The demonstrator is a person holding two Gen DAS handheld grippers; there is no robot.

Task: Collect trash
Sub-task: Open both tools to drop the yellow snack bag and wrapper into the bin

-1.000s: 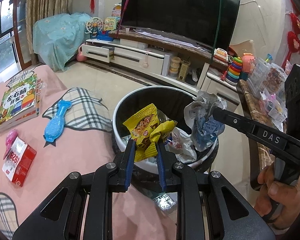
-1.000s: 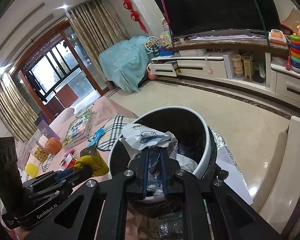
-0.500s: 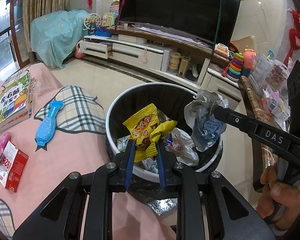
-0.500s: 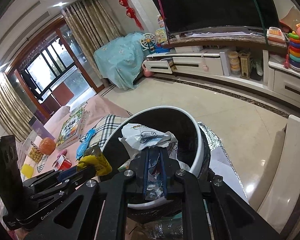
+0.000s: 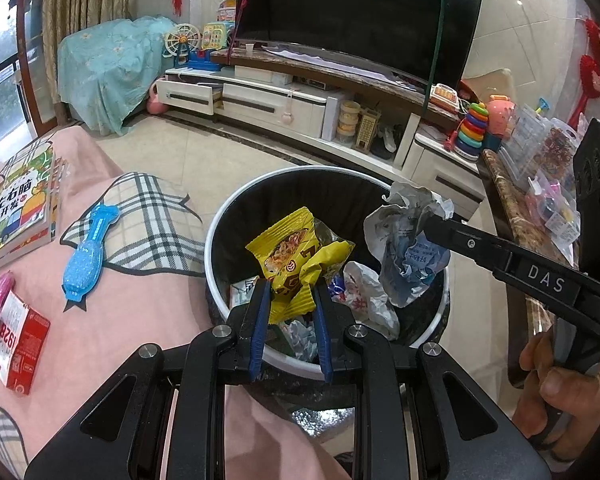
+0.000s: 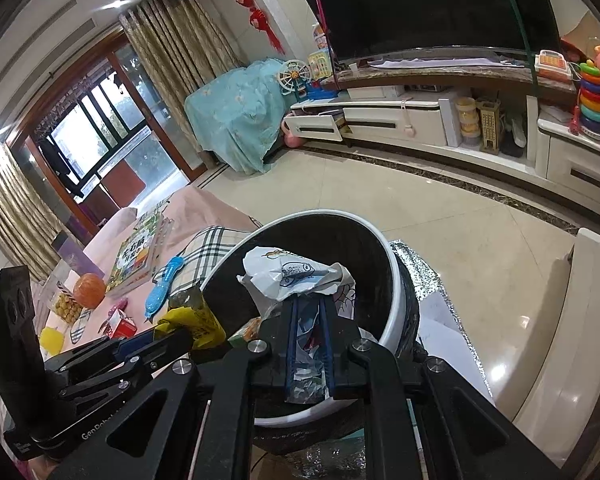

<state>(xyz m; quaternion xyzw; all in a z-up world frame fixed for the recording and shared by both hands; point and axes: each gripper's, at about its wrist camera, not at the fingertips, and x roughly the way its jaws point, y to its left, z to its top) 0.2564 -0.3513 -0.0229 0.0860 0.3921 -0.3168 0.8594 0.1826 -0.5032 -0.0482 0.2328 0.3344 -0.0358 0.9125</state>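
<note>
Floor-standing bin [image 5: 220,240] holds crumpled wrappers [image 5: 364,296].

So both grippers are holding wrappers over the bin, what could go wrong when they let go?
The crumpled white wrapper in the right gripper hangs near the trash bin's far rim, so it might catch the edge or fall outside. The yellow wrapper in the left gripper sits close to the near rim and could land on the pink cloth. Both are light and may drift.
</note>
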